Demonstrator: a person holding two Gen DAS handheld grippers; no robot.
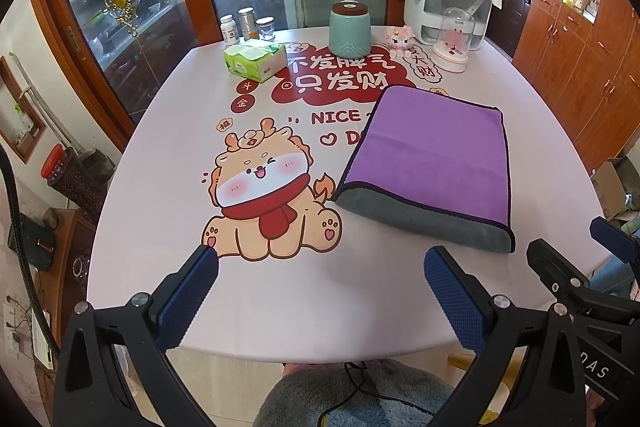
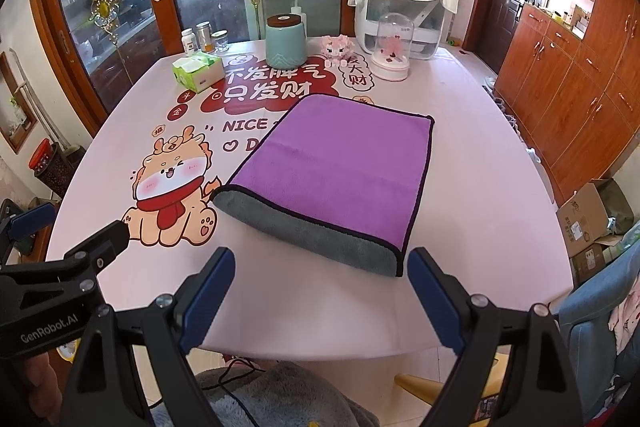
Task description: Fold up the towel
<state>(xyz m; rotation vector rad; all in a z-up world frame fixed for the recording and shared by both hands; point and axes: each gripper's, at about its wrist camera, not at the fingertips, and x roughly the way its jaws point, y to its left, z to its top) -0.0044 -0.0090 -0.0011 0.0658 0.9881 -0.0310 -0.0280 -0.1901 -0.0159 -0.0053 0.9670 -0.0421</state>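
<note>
Towel (image 2: 332, 167) lies folded flat on the bench (image 2: 480, 187), purple face up with a grey underlayer showing along its near edge, and a dark trim runs round its border. It sits right of the printed dragon (image 2: 172, 195), partly covering the red lettering beyond that figure, and nothing touches it. Left hand-held gripper (image 1: 320, 263) hovers over the near bench edge, in front of the dragon and left of the towel's near corner, its blue pads (image 1: 188, 299) spread wide and holding nothing. Right hand-held gripper (image 2: 320, 265) hangs just short of the towel's grey edge, likewise released, fingers apart and free of the cloth. Beyond the dragon, at the far side of the bench, stand a tissue pack (image 1: 256, 61), three jars (image 1: 248, 25), a teal canister (image 1: 351, 29), a pink toy (image 1: 398, 39), a domed ornament (image 1: 454, 41) and a white appliance (image 1: 444, 1) draped with a cloth.
</note>
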